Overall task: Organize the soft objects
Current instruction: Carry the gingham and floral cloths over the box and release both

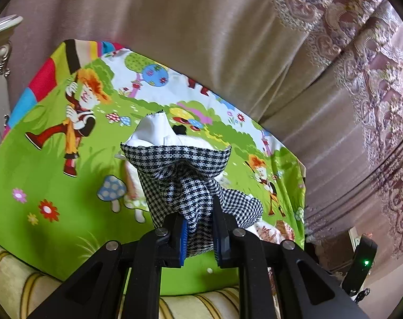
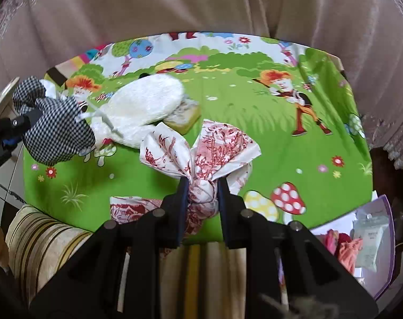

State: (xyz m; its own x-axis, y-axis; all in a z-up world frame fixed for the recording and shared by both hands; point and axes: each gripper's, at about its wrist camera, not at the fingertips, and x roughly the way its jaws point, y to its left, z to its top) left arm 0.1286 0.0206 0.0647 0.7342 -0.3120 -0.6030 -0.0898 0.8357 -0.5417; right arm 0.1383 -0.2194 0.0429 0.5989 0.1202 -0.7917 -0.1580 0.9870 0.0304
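On the left, the left gripper point(image 1: 198, 226) is clamped on a bunched fold of the houndstooth cloth point(image 1: 185, 178), apparently so it hangs clear of the cartoon-print table cover point(image 1: 55, 175) and the white plush piece point(image 2: 145, 106) lying there. To the right, the right gripper point(image 2: 201, 194) pinches the red-printed white cloth point(image 2: 206, 154) at its gathered middle, its corners fanning out above the cover, probably so it lifts in one bundle.
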